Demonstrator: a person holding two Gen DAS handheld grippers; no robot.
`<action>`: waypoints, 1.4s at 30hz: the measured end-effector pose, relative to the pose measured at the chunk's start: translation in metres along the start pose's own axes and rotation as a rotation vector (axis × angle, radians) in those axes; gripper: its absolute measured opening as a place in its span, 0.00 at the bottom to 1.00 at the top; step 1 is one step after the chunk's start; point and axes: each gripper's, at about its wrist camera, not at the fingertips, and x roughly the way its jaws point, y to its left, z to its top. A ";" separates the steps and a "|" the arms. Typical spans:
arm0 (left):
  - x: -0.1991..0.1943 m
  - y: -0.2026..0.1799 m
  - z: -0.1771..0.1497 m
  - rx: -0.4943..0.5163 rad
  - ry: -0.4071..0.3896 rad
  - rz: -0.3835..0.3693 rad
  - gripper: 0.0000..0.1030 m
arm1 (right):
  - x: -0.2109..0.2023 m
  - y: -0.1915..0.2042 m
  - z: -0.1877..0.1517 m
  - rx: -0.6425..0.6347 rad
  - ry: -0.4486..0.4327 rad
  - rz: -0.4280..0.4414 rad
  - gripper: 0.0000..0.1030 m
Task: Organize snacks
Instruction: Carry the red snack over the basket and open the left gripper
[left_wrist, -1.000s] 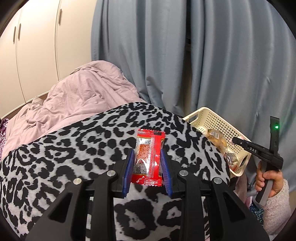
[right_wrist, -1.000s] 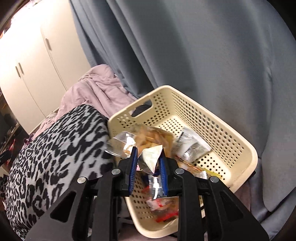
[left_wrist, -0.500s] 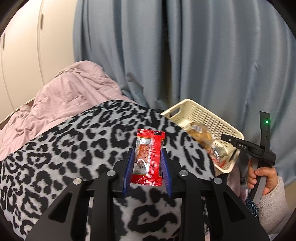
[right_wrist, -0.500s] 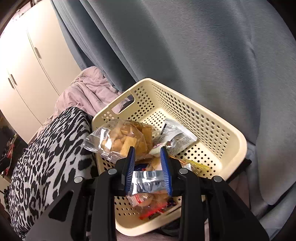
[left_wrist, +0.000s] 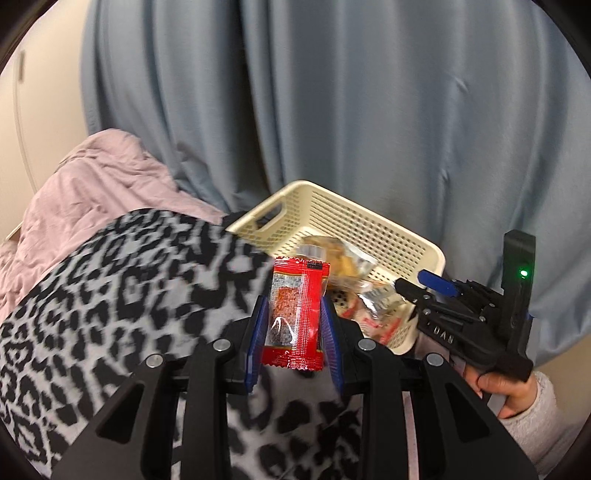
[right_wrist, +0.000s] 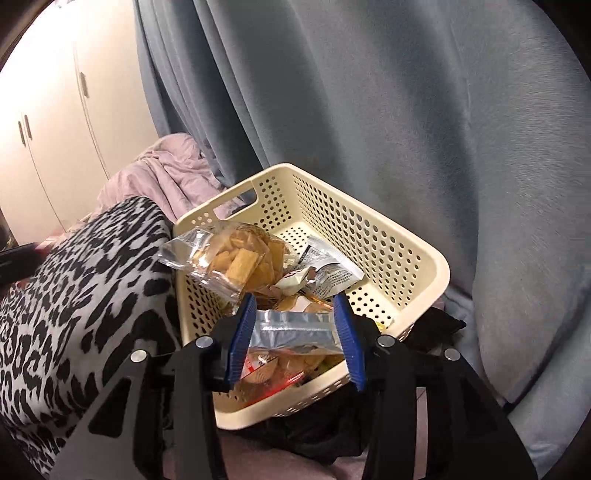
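While the leopard-print blanket fills the left wrist view, a red snack packet is seen clamped upright between the blue pads of the left gripper, just short of the cream basket; the right gripper is glimpsed at the basket's near rim, held by a hand. From the right wrist view, the right gripper is caught with jaws opening, a silver packet lying between them over the basket, where a clear bag of crackers is already piled.
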 end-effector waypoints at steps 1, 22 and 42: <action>0.006 -0.006 0.002 0.014 0.012 -0.010 0.28 | -0.003 0.000 -0.002 -0.001 -0.008 0.008 0.44; 0.100 -0.055 0.027 0.018 0.128 -0.128 0.63 | -0.009 -0.018 -0.013 -0.004 -0.036 -0.008 0.44; 0.065 -0.028 0.017 0.025 0.050 0.122 0.92 | -0.022 -0.003 -0.007 -0.030 -0.058 -0.009 0.78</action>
